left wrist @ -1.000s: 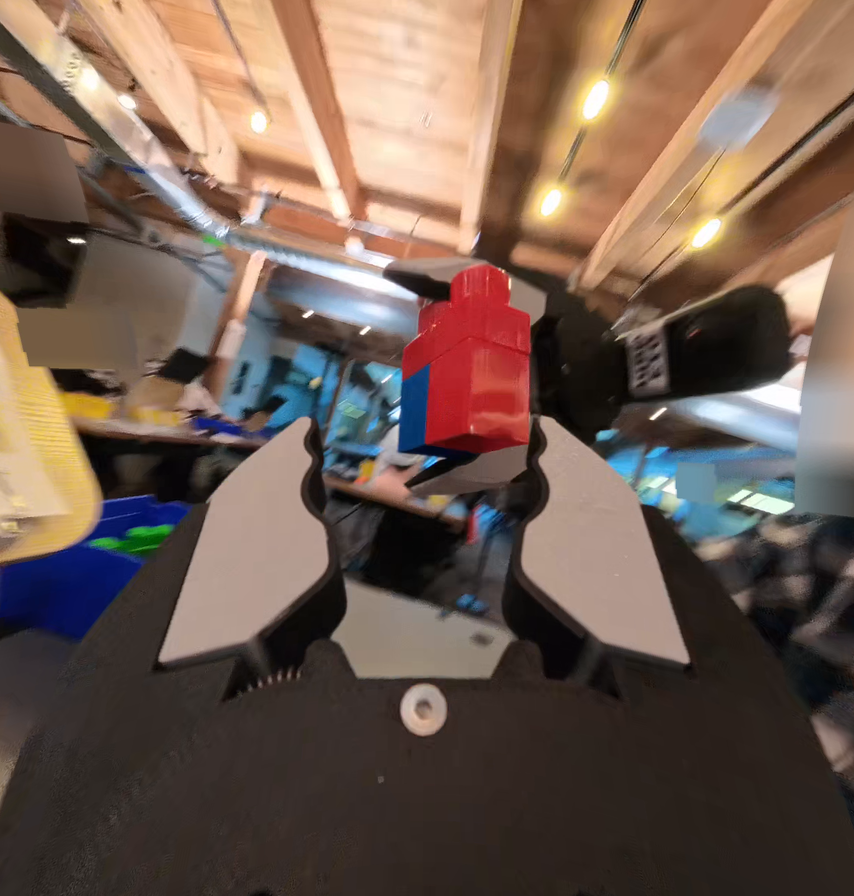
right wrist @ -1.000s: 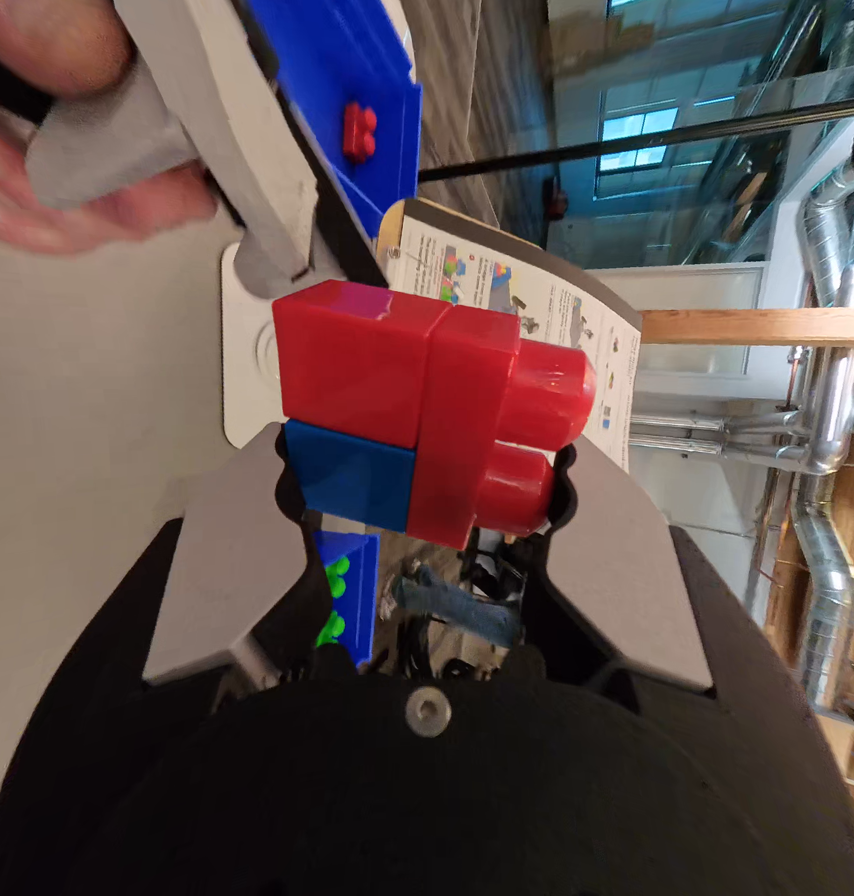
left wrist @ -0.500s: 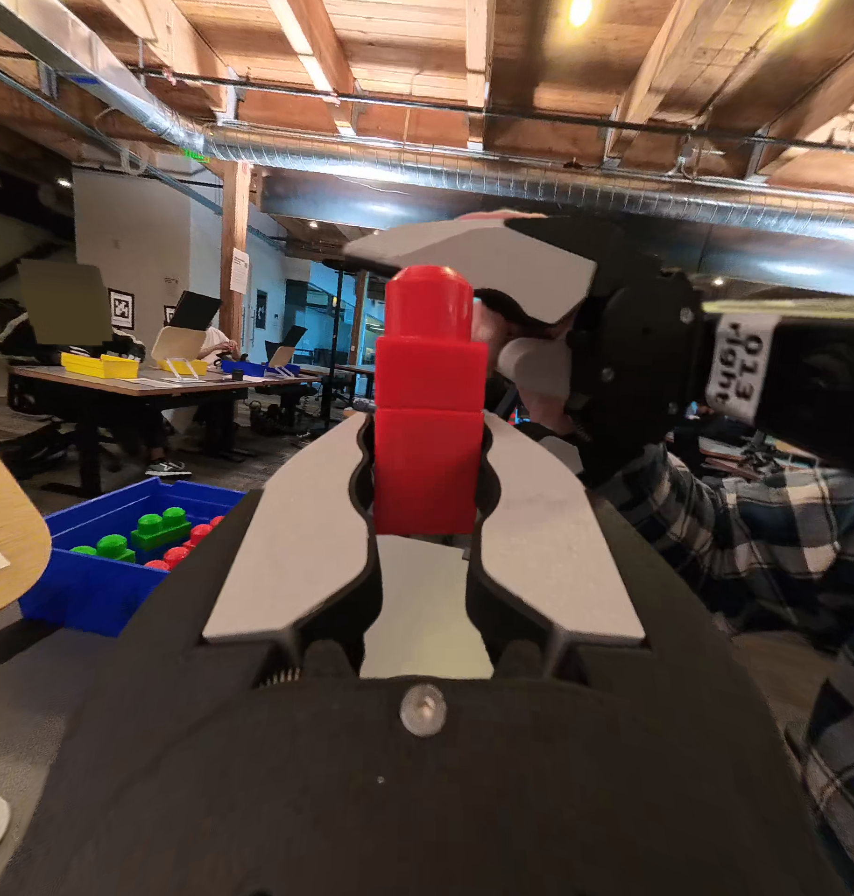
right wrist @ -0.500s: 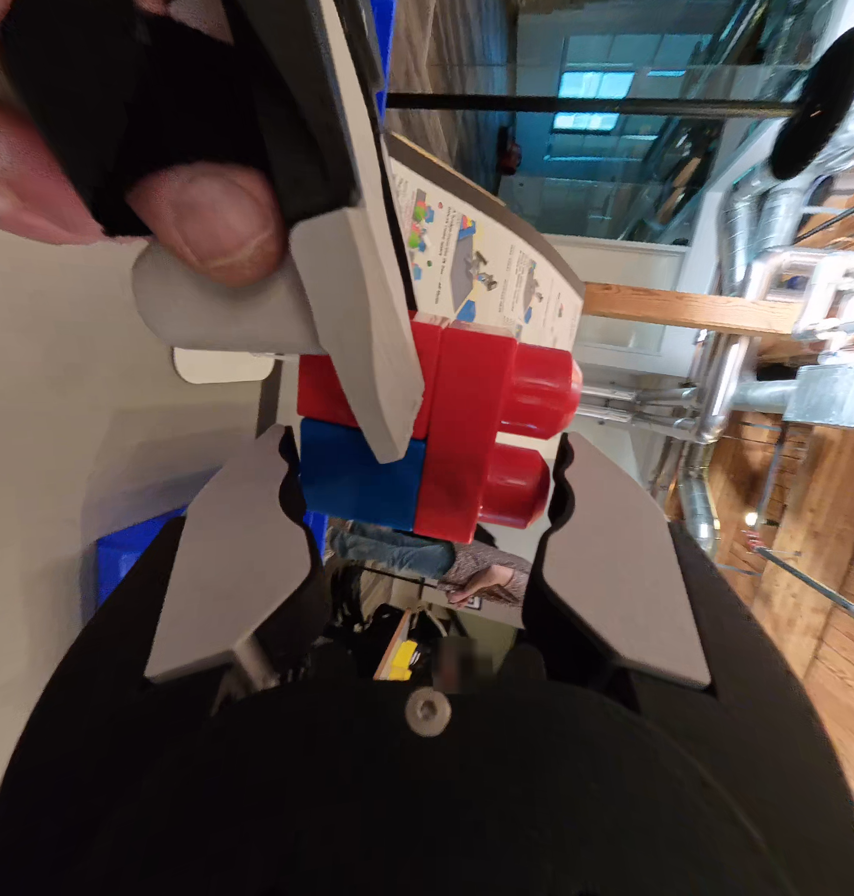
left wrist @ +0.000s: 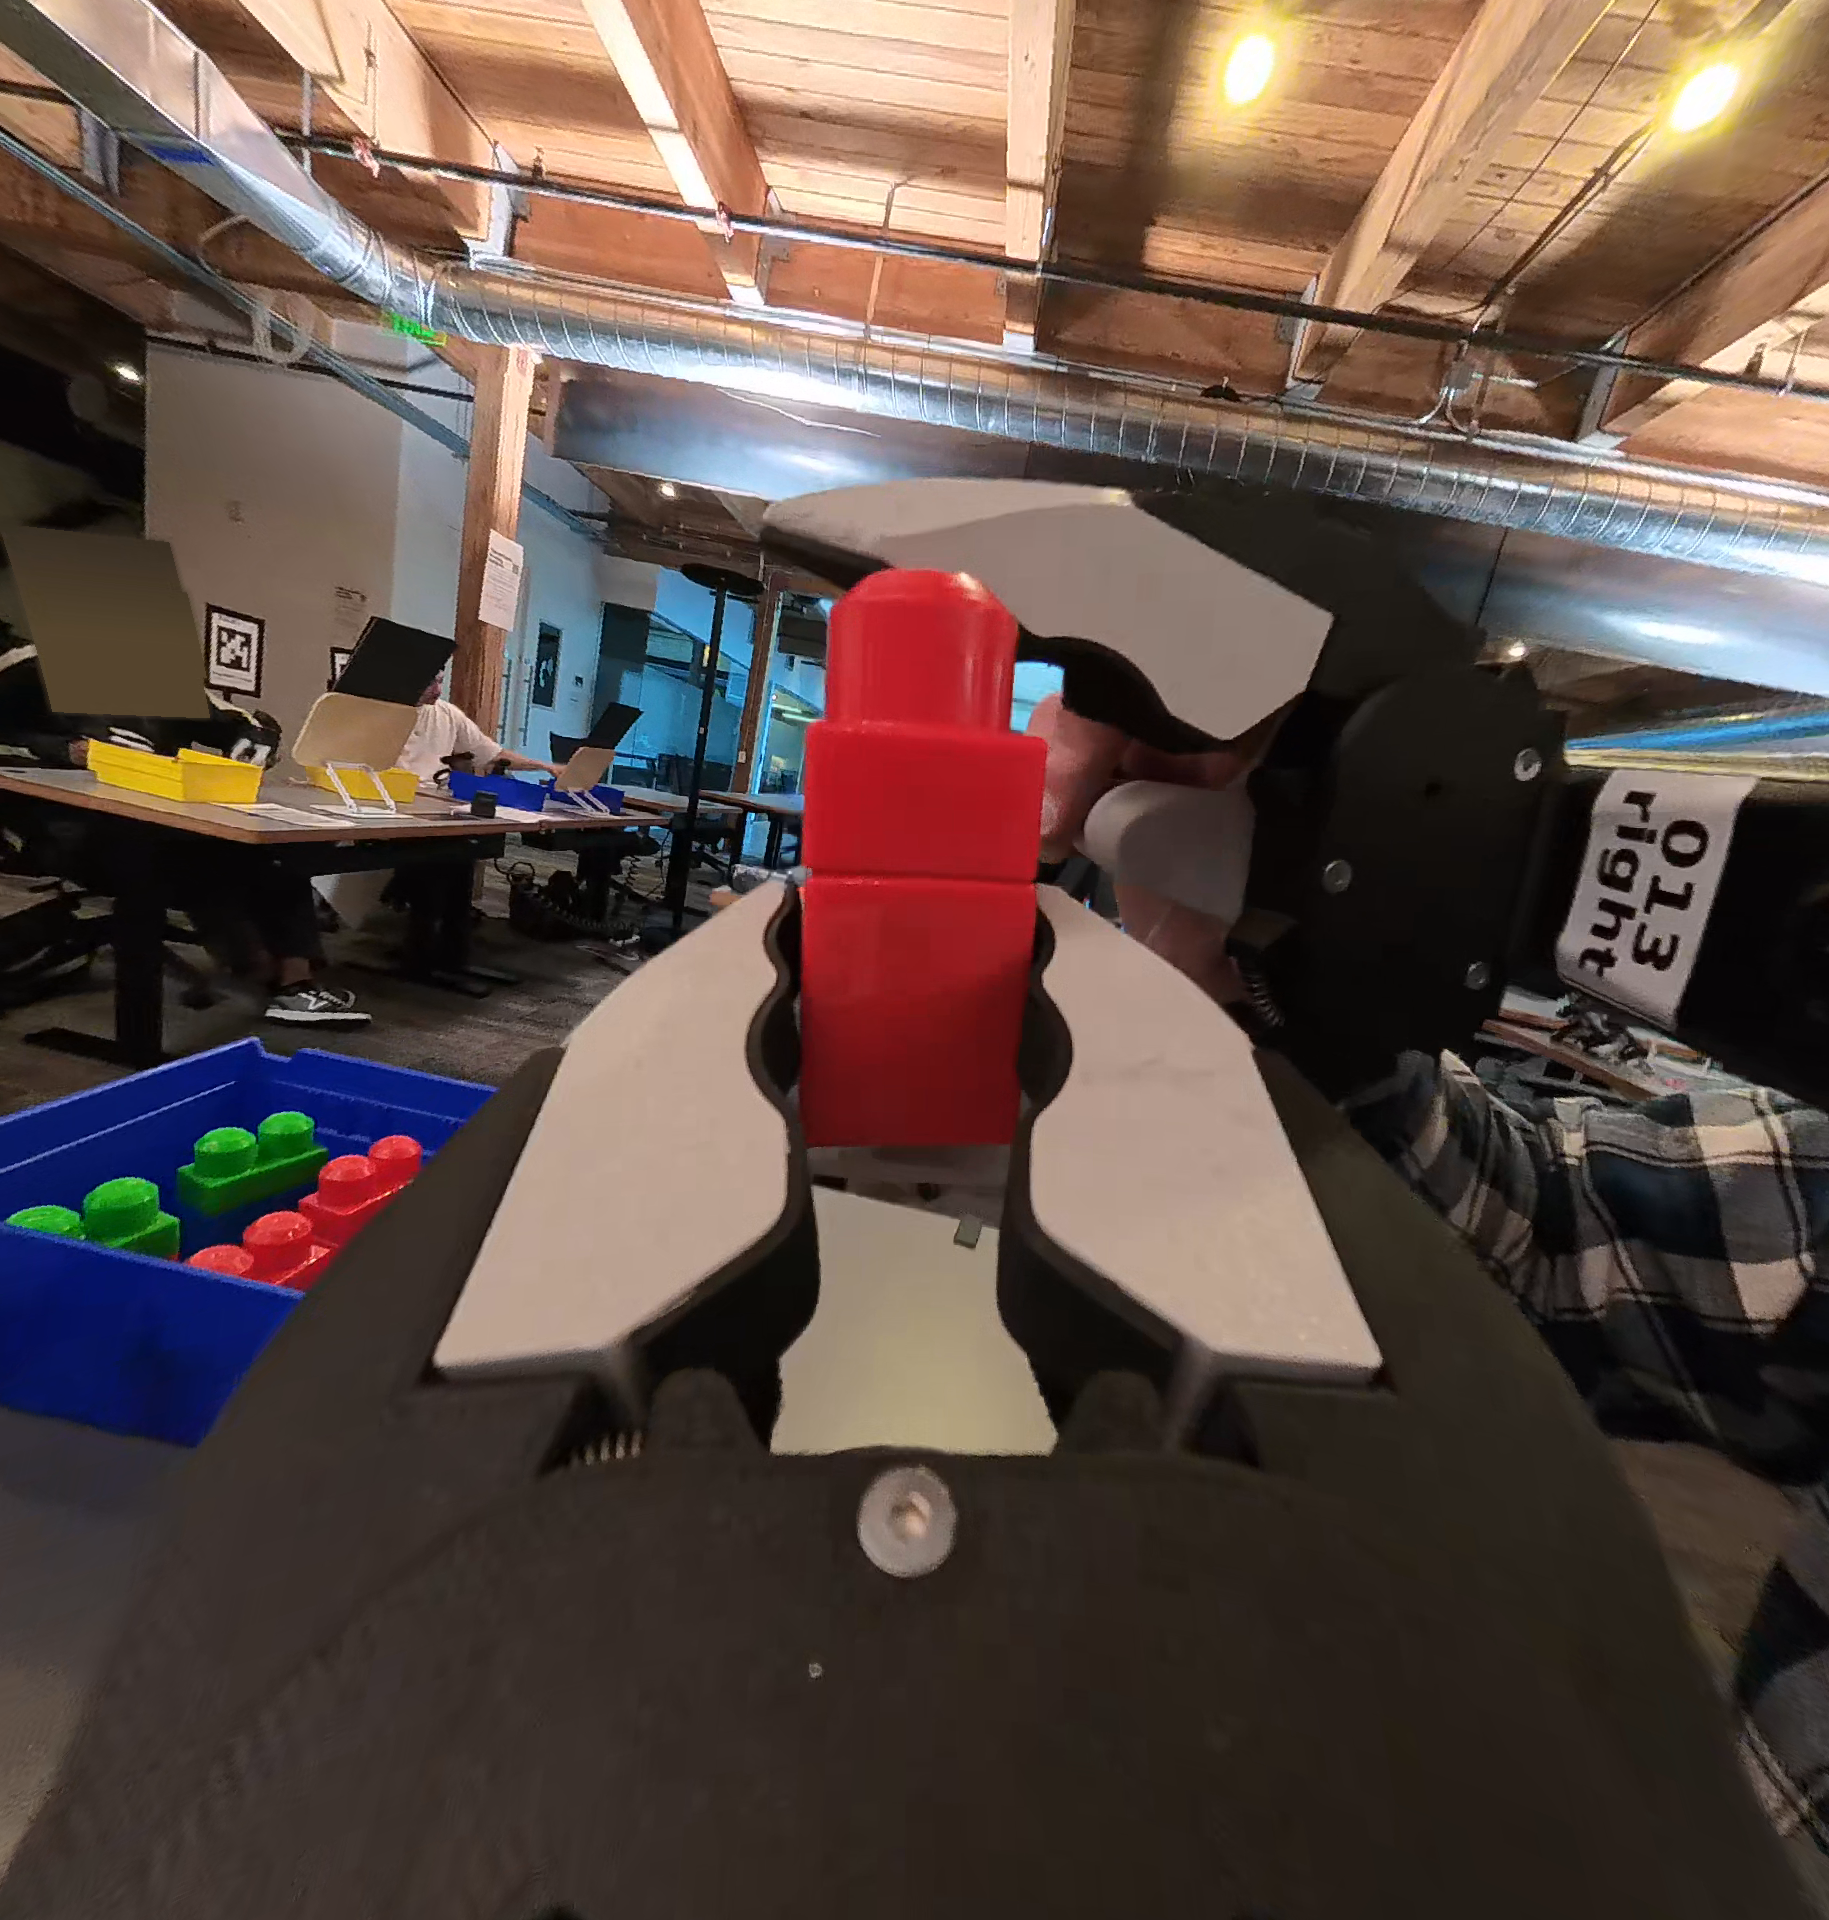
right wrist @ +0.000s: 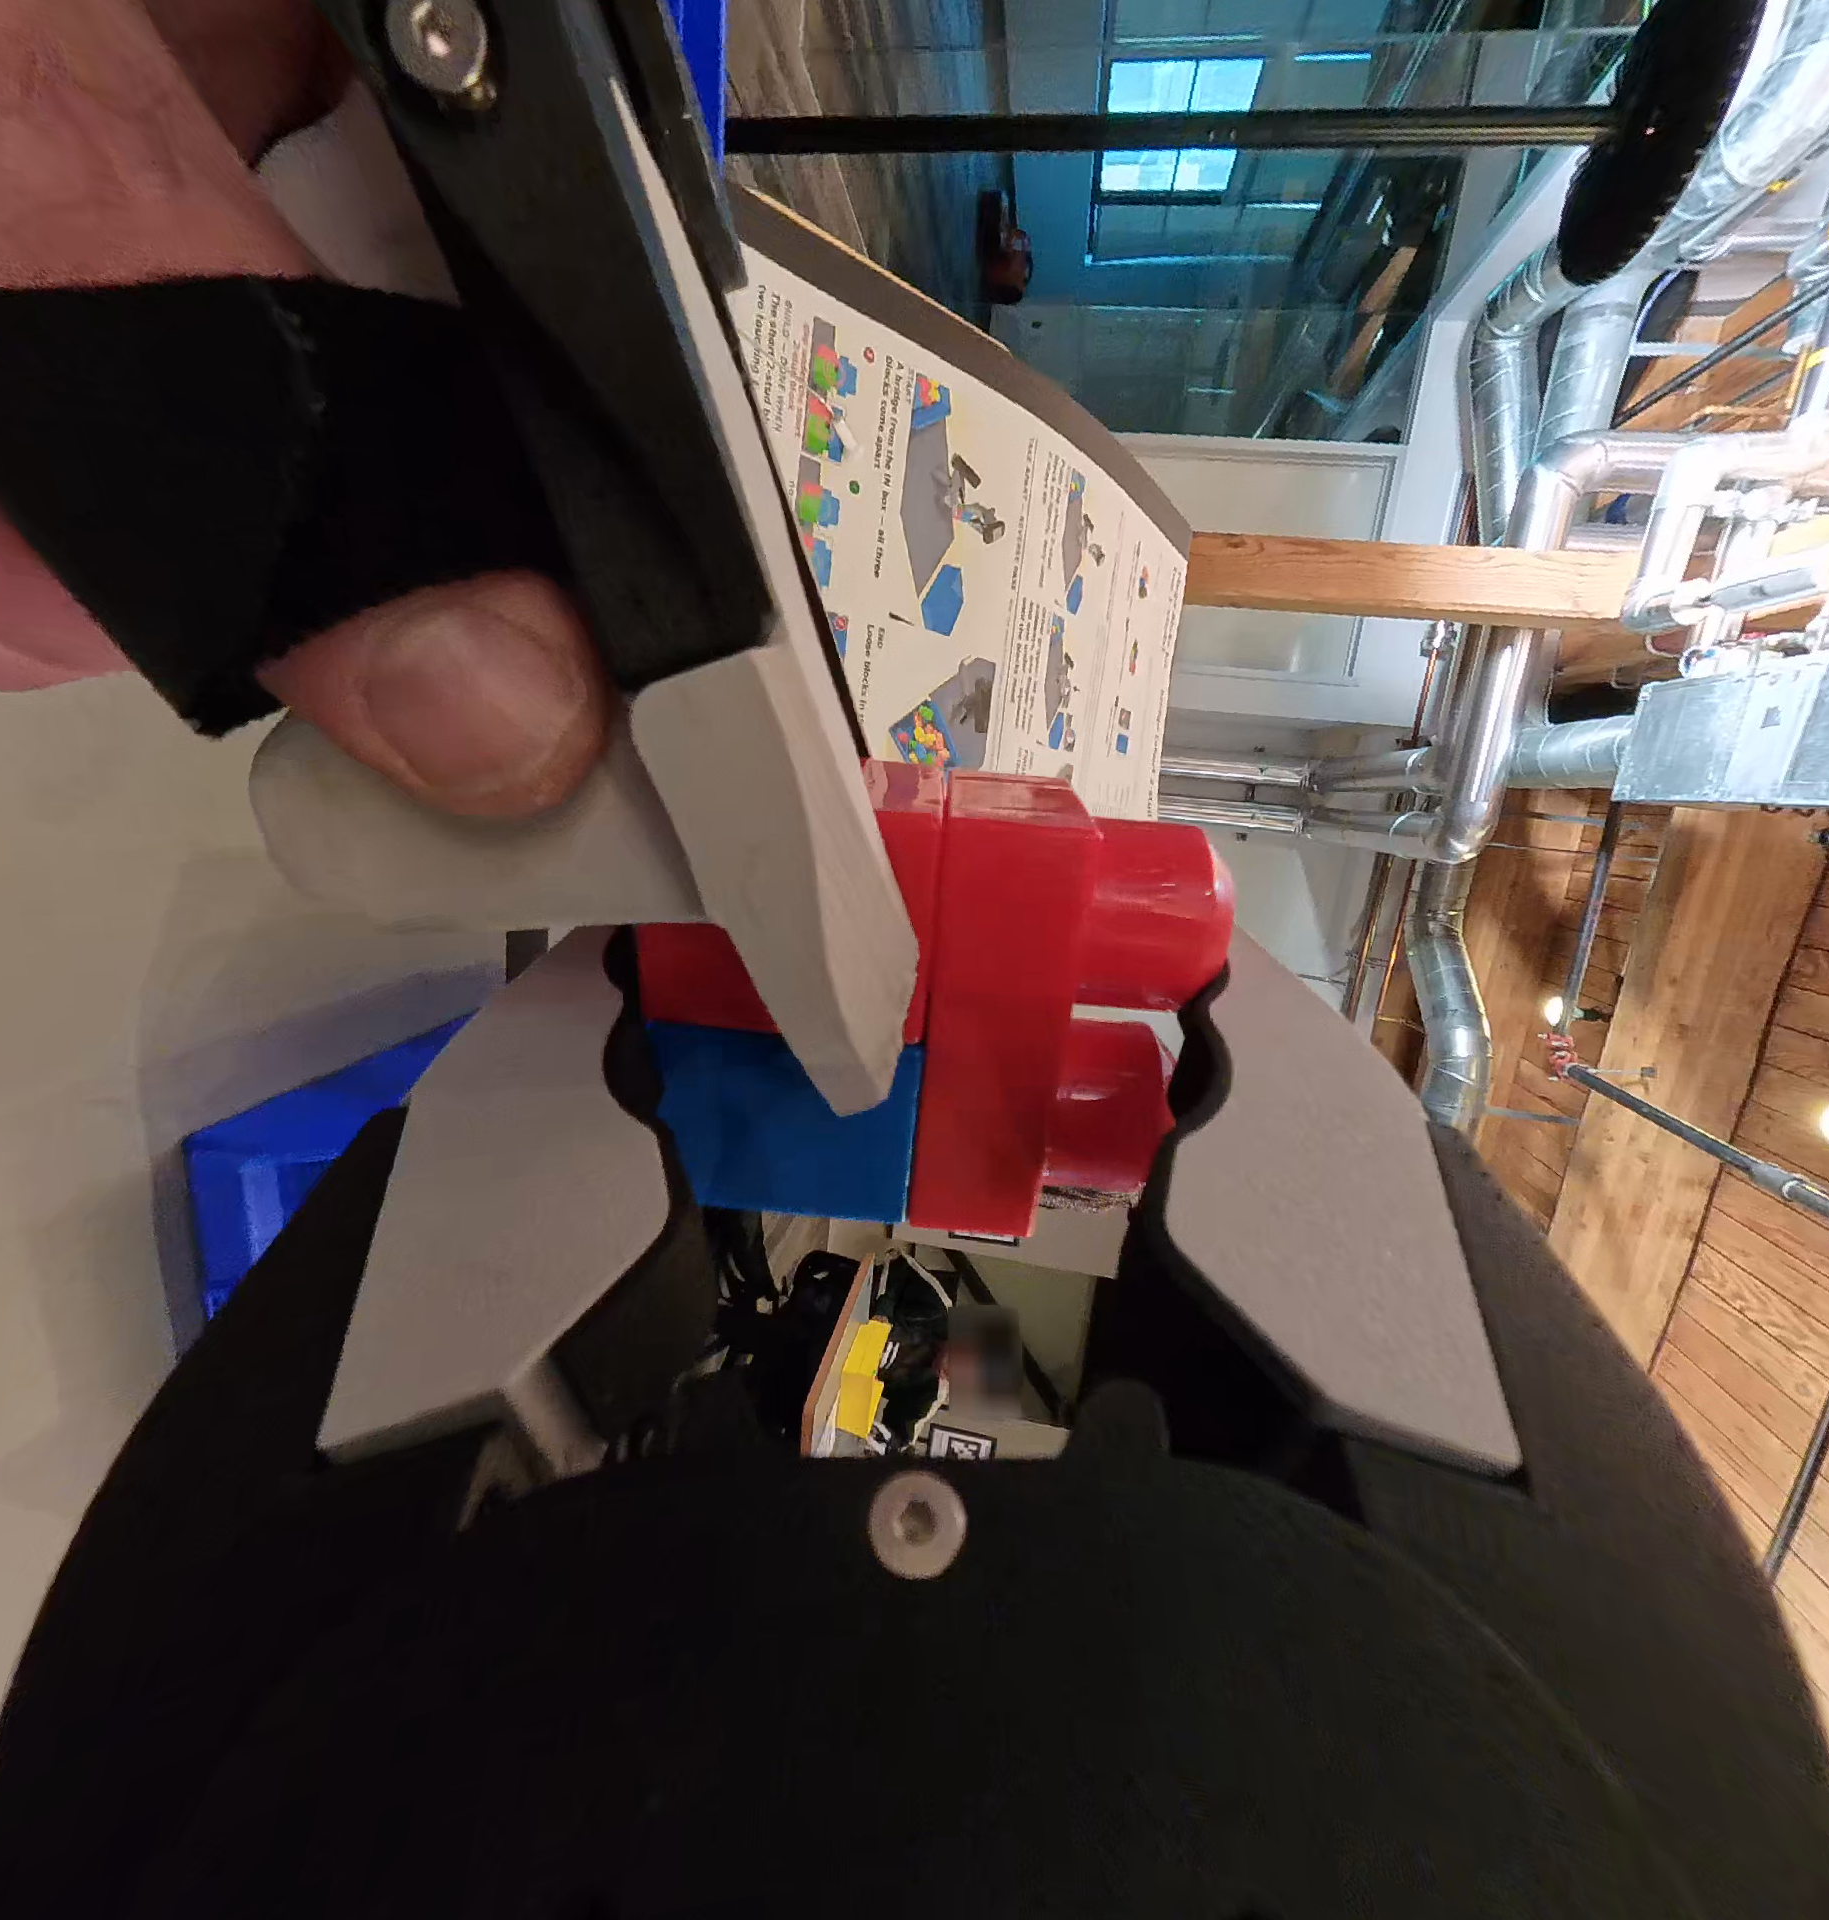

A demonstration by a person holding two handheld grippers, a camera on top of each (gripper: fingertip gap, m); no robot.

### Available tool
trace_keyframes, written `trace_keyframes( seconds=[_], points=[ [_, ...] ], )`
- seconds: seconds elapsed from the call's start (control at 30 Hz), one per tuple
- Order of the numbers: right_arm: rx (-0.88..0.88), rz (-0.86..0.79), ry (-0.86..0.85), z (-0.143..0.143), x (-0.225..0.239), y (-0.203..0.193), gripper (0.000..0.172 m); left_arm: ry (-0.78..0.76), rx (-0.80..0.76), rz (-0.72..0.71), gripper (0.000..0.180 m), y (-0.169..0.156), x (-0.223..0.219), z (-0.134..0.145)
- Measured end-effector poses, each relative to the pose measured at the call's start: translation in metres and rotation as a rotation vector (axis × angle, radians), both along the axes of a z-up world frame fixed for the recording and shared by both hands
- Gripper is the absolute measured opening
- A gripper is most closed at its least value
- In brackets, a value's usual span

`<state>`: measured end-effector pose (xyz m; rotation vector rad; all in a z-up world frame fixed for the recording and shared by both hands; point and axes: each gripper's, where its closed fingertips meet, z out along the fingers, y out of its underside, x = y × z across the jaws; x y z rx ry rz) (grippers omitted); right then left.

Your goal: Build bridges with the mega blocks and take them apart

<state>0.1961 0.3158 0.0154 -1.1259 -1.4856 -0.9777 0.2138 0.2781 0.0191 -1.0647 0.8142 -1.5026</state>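
Left gripper (left wrist: 915,1023): fingers closed narrow, pads pressing red block (left wrist: 910,1023). Right gripper (right wrist: 915,1081): fingers wide, clamping block stack (right wrist: 993,1039) end to end.

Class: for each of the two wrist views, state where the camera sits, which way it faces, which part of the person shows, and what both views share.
Left wrist view: on the left hand-held gripper, looking level across the room; its pads clamp the lower red block; a plaid sleeve shows.
Right wrist view: on the right hand-held gripper, rolled sideways, straddling the stack's ends; a thumb shows.
Shared: the red-and-blue stack, each other's gripper, the blue bin.
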Motion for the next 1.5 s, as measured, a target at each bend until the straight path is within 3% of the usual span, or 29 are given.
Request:
trace_keyframes(
  seconds=[0.27,0.4,0.5,0.67,0.8,0.97,1.23,1.33,1.4,1.5],
  points=[
    [-0.039,-0.051,-0.030,-0.008,0.008,0.003,0.098,0.002,-0.044,0.021,0.038,0.003,0.007,-0.007],
    [-0.168,-0.013,0.007,-0.017,0.008,0.007,0.104,-0.010,-0.115,-0.068,0.038,0.009,0.008,-0.011],
    [-0.449,0.027,0.088,-0.022,0.018,-0.001,0.103,0.005,-0.152,-0.113,0.038,0.016,0.004,-0.015],
    [-0.904,0.104,0.298,0.010,0.028,-0.012,0.068,-0.007,-0.175,-0.191,0.038,0.014,-0.001,-0.016],
    [-1.187,0.081,0.238,0.005,0.025,-0.023,0.051,0.042,-0.135,-0.192,0.038,0.010,0.004,-0.022],
    [-1.372,0.042,0.174,-0.014,0.013,-0.025,0.036,0.096,-0.046,-0.168,0.038,0.002,0.010,-0.028],
    [-1.362,0.099,0.124,-0.022,0.011,-0.021,0.034,0.133,0.022,-0.094,0.039,0.008,0.006,-0.037],
    [-1.325,0.060,0.149,-0.019,0.030,-0.008,0.034,0.090,0.008,-0.087,0.054,0.016,-0.003,-0.036],
    [-1.314,0.011,0.180,-0.021,0.053,0.007,0.034,0.095,0.002,-0.063,0.049,0.029,-0.011,-0.045],
    [-1.321,-0.071,0.235,-0.034,0.091,0.030,0.034,0.176,-0.012,0.041,0.028,0.062,-0.017,-0.081]
  ],
)
